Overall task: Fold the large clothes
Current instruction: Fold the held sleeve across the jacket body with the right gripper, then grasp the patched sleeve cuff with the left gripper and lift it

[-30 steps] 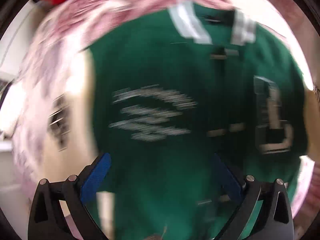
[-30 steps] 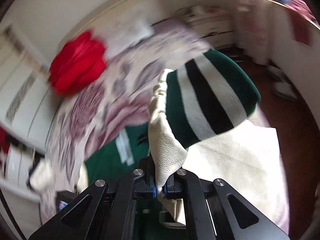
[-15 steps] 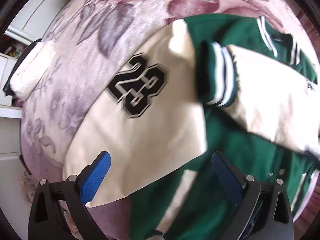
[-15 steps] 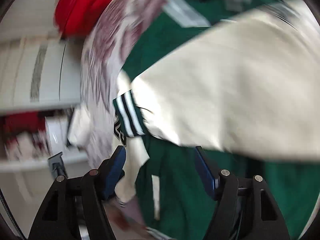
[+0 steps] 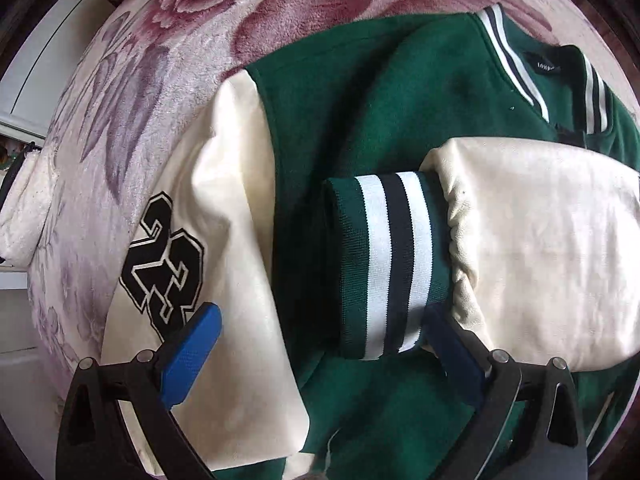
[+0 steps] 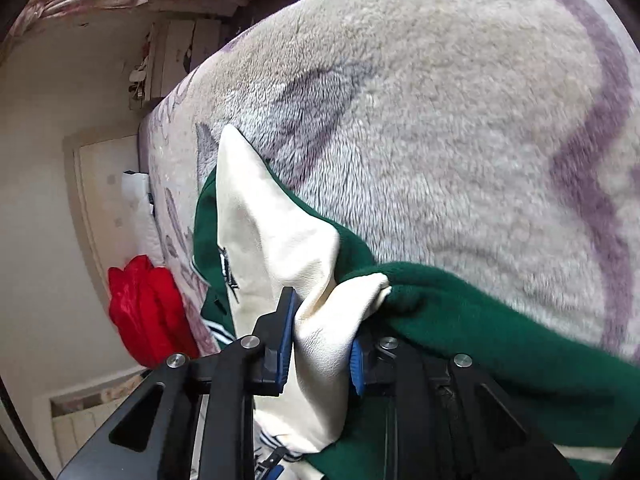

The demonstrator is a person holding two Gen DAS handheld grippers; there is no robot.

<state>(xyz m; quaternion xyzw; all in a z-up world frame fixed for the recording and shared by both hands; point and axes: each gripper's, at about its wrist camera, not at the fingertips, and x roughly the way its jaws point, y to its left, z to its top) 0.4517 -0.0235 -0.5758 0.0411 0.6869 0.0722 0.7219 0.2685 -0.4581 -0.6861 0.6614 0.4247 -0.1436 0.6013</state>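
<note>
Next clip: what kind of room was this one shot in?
Most likely a home bedroom. The green and cream varsity jacket lies spread on a plush floral blanket, apparently a bed; the right wrist view shows a pale door behind it and a red garment heaped at the blanket's edge.

This is looking like a bedroom in a home. A plush blanket (image 5: 200,40) with purple and pink flowers is covering a bed and filling most of both views. A jacket (image 5: 360,100) is lying on the blanket. Beyond the blanket's edge, a red garment (image 6: 144,312) is lying in a heap. Past the garment, a cream wall (image 6: 36,200) with a panelled door (image 6: 100,184) is showing. White furniture (image 5: 44,76) is standing just beside the blanket's far side in the left wrist view, and a white cushion (image 5: 24,208) is sitting at the blanket's edge.
</note>
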